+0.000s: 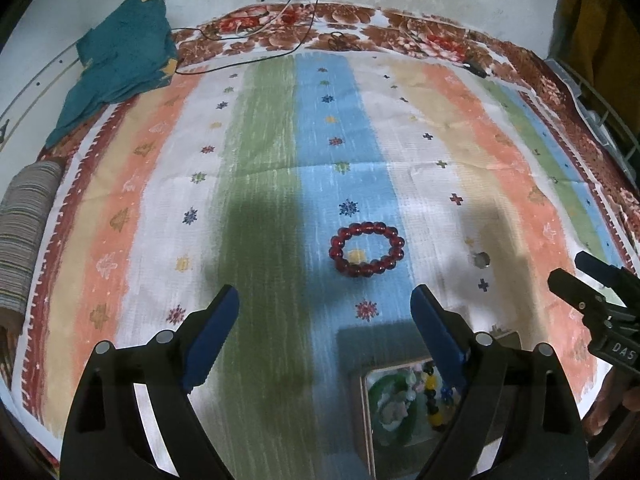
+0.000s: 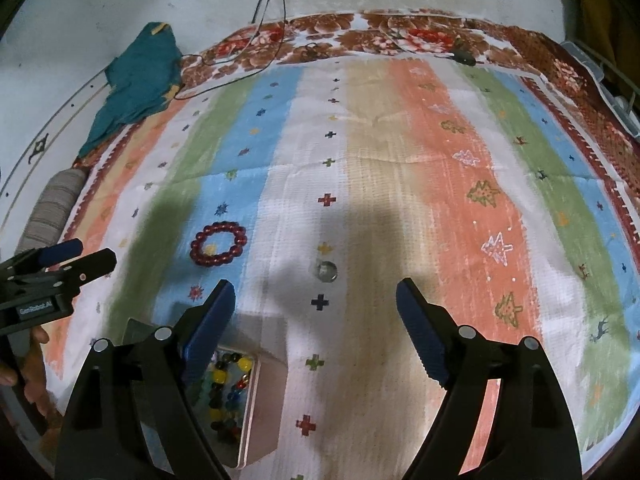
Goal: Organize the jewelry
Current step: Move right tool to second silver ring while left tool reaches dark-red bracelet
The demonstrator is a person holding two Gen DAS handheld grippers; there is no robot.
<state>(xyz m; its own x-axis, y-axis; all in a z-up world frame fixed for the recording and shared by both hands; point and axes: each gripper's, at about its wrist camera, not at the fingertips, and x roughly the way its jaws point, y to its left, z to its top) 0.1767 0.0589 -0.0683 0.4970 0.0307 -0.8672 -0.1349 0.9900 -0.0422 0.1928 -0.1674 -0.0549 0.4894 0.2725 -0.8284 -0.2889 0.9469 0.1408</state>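
The right tongs (image 1: 576, 270), seen at the edge of the left camera's view, have a small label with the letters "DAS" on it; the rest is cut off. The left tongs (image 2: 86, 254), seen from the right camera, have a small label that reads "GenRobot.AI".

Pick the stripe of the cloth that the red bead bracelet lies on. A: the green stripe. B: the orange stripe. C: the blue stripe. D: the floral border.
C: the red bead bracelet lies flat on the blue stripe of the cloth, ahead of the open left gripper, apart from its fingers.
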